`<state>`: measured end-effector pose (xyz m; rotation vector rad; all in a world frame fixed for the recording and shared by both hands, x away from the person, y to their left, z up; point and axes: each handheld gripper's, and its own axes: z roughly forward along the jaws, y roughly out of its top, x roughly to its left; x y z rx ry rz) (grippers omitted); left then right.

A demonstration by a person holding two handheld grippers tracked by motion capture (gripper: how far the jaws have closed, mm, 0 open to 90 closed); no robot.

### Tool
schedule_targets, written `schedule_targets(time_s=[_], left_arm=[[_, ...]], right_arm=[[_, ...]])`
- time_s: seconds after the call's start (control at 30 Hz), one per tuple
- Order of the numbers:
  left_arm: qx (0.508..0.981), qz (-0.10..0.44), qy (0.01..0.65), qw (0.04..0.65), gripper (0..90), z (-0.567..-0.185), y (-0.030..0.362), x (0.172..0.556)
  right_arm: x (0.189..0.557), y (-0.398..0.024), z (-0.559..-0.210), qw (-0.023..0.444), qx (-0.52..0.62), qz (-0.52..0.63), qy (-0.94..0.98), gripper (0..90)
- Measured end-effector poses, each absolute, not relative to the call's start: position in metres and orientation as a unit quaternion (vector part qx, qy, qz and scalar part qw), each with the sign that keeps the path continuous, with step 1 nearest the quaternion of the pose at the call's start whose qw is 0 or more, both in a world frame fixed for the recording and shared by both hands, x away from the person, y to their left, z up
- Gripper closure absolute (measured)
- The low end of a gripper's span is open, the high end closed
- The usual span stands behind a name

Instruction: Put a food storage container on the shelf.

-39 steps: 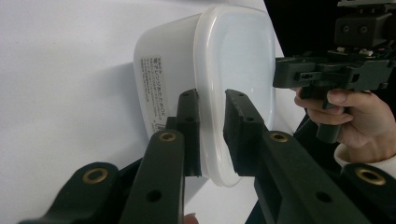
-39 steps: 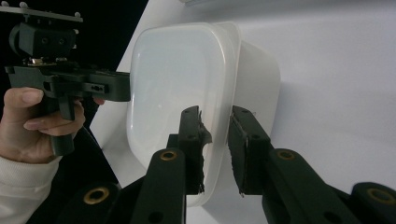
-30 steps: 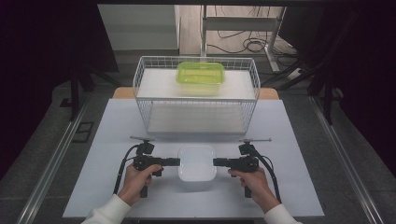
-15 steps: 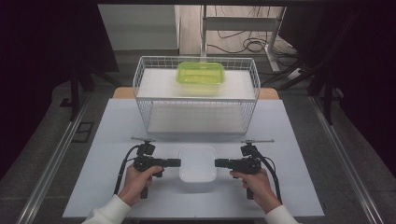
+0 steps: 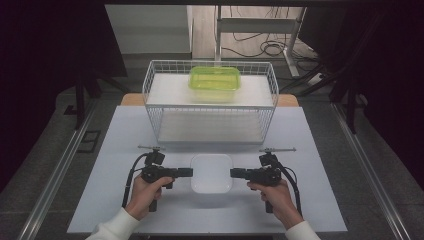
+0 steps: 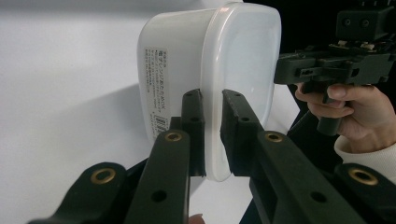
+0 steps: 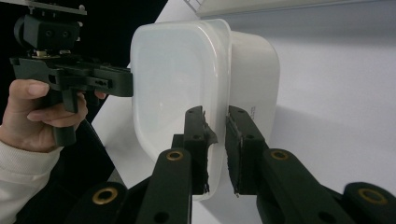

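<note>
While gripped, box (image 5: pixel 212 172) fronts basket (image 5: pixel 210 107).

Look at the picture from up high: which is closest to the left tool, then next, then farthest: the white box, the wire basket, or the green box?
1. White box: right beside the left tool, which grips its rim.
2. Wire basket: farther back, mid-table.
3. Green box: farthest, on the basket's upper shelf.

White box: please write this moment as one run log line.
white box on table | left gripper shut on rim | right gripper shut on rim
</note>
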<state>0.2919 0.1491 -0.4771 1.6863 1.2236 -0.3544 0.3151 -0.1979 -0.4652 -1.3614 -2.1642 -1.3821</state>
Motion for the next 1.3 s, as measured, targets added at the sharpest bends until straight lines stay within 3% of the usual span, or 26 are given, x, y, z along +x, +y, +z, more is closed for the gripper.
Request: schedule_targets(time_s=[1.3], left_arm=[[0.695,-0.121,0.494,0.508,80.0,-0.454,0.147,0.295]], right_arm=[[0.318,-0.197,-0.435,0.08,-0.438,-0.485,-0.753,78.2]])
